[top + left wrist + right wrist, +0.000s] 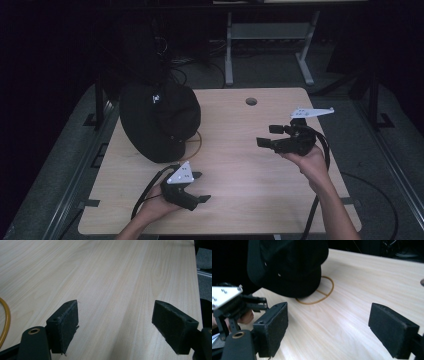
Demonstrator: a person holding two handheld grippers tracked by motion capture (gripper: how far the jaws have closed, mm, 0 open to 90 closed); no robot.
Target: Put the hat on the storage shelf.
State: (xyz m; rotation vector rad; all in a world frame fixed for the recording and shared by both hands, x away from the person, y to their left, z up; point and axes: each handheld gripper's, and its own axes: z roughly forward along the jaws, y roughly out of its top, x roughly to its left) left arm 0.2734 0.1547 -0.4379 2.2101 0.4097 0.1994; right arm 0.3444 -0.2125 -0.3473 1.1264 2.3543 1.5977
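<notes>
Black hat (159, 120) sits at upper left of the table (240, 190), untouched.
Left gripper (199, 187) at lower centre and right gripper (272, 136) at right both hold their jaws wide apart, gripping nothing.

a pale wood-grain rectangular table (240, 165) with rounded corners is the landmark here. a small round hole (251, 101) is cut through its top, close to the far edge and slightly right of the middle; in the right gripper view that hole (422, 282) sits dark at the frame's right edge. beyond the table's far edge stands a white metal frame (229, 55) with two legs and a crossbar. left of that frame, behind the table's far left corner, lies a tangle of black cables (170, 60). grey floor (65, 145) surrounds the table, with a dark metal rail (80, 170) along its left side and another (395, 170) along its right.
</notes>
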